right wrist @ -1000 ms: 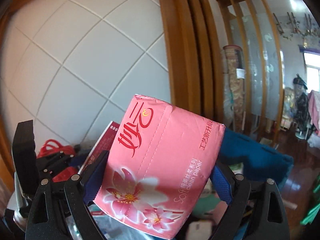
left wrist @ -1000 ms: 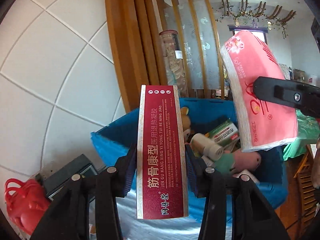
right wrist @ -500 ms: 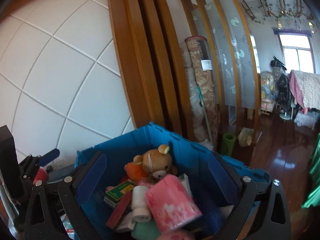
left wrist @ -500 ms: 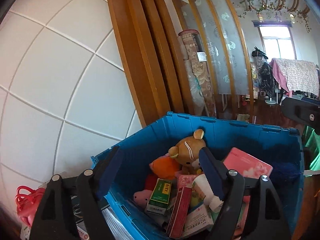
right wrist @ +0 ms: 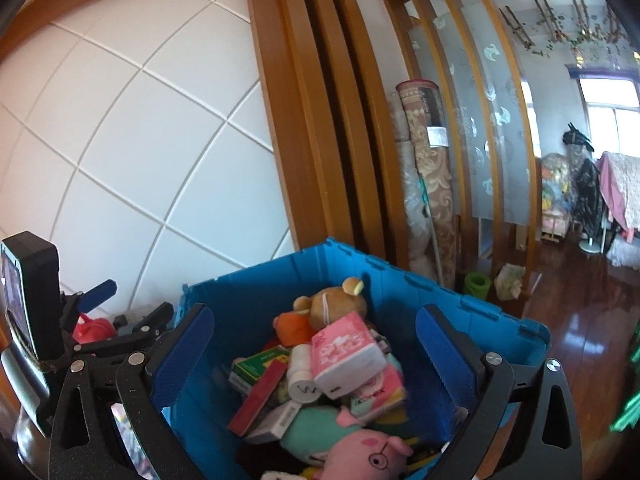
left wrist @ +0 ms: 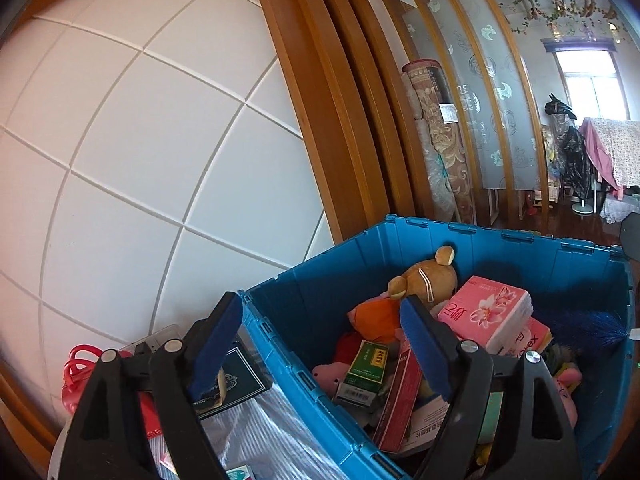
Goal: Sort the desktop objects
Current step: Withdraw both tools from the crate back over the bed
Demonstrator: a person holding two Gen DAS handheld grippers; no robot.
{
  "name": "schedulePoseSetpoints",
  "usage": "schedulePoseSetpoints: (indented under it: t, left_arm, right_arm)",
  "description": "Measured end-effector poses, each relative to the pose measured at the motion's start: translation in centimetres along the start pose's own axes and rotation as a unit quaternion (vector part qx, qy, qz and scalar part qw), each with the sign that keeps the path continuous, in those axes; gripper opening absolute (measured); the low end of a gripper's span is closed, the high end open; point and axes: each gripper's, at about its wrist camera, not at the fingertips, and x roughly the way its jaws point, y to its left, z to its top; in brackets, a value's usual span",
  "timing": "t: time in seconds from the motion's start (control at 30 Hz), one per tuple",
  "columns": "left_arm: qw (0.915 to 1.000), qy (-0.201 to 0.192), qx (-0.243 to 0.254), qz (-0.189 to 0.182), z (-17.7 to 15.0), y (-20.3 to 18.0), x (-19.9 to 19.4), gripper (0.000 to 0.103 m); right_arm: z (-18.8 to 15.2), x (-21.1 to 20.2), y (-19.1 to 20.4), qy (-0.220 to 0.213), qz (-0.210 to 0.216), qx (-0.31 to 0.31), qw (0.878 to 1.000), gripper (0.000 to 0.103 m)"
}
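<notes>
A deep blue plastic crate [left wrist: 472, 248] is seen from both wrist views, filled with loose items and standing against a white tiled wall [left wrist: 140, 152] beside a brown wooden door frame [left wrist: 332, 112]. The left claw [left wrist: 320, 344] is held spread wide with nothing between its blue-padded fingers [left wrist: 420, 344], its left finger outside the crate's near corner and its right finger over the contents. The right claw [right wrist: 316, 356] is likewise spread and empty, held above the crate's open top. A pink soft tissue pack with a flower print [right wrist: 346, 350] is seen lying on top of the pile, just in front of a brown plush bear [right wrist: 332, 302]. A long dark red cardboard box [right wrist: 260, 396] is seen leaning among the items, beside a green and white medicine box [right wrist: 256, 364] and a white cylindrical bottle [right wrist: 302, 384]. A pink pig plush toy [right wrist: 368, 456] is found at the near edge of the heap. A red plastic bag [left wrist: 78, 364] and a dark green booklet [left wrist: 236, 376] are visible outside the crate, to its left.
</notes>
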Motion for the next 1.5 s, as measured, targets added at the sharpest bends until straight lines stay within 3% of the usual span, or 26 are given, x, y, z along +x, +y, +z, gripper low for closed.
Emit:
schedulePoseSetpoints:
  t: [0.33,0.57,0.97,1.07,1.3,1.5]
  left_arm:
    - [0.9997,0.005,-0.014,0.020,-2.4,5.7,-2.8,0.081]
    - [0.9988,0.013,-0.021,0.042,-5.2,11.5,-5.0,0.081]
    - [0.9930,0.054,-0.030,0.100,-12.5,22.1,-7.8,0.081]
    - [0.9894,0.067,-0.027,0.126,-15.1,24.8,-8.3,0.081]
    - [0.9757,0.112,-0.047,0.182,-23.7,31.8,-9.4,0.081]
    - [0.9667,0.164,-0.098,0.170,-31.6,33.3,-9.3,0.081]
  right_arm:
    - [-1.5,-0.7,6.7,0.016,0.027,-0.014,0.999,0.103]
    - [-3.3,-1.5,13.7,0.029,0.055,-0.033,0.998,0.103]
    - [-8.1,-1.5,25.2,0.035,0.120,-0.057,0.991,0.103]
    - [-9.8,-0.2,27.2,0.056,0.122,-0.073,0.988,0.103]
    - [-15.7,4.5,30.2,0.155,0.209,-0.111,0.959,0.103]
    - [-22.2,8.6,31.5,0.254,0.246,-0.149,0.923,0.103]
